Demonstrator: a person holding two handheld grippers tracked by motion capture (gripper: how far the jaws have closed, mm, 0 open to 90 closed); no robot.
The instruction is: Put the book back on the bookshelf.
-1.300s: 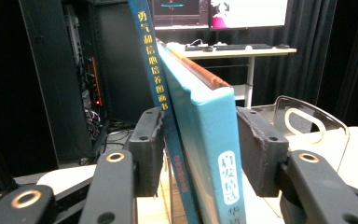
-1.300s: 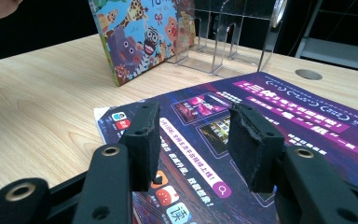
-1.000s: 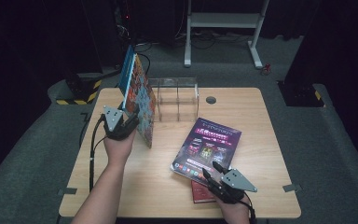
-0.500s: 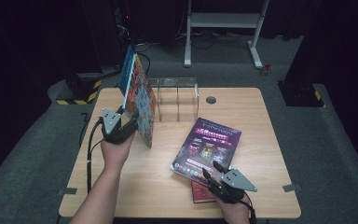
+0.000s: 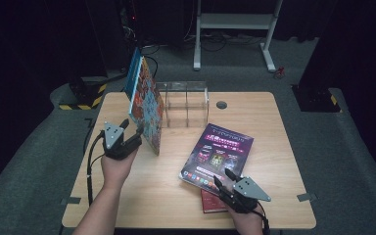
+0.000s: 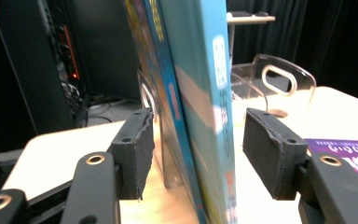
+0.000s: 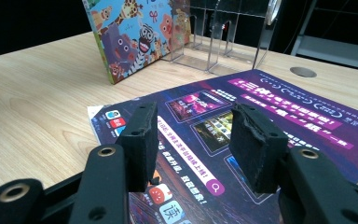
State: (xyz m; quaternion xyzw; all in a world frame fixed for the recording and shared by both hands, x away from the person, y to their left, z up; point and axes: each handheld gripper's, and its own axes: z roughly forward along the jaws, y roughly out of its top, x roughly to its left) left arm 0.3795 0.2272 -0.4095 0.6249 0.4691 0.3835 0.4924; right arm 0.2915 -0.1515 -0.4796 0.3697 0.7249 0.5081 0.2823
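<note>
Two picture books [image 5: 146, 105] stand upright on edge against the left end of a clear acrylic rack [image 5: 186, 103]. My left gripper [image 5: 133, 128] straddles their near edge. In the left gripper view the blue-spined book [image 6: 200, 107] sits between the pads [image 6: 133, 149] with a gap on each side. The jaws have just been opening and stand open. A purple magazine [image 5: 218, 152] lies flat on the table, partly covering a red book [image 5: 210, 200]. My right gripper [image 5: 222, 177] hovers open over the magazine's [image 7: 261, 116] near corner, with nothing between its fingers [image 7: 142, 135].
The wooden table [image 5: 254, 112] has a round cable hole [image 5: 221, 104] behind the magazine. A white metal stand [image 5: 235, 19] is on the floor beyond the table. A yellow-and-black striped base [image 5: 81, 103] sits off the table's back left corner.
My left gripper has drawn back a little toward the near left, and its jaws have widened off the books. The books still stand against the rack. The right gripper has kept still.
</note>
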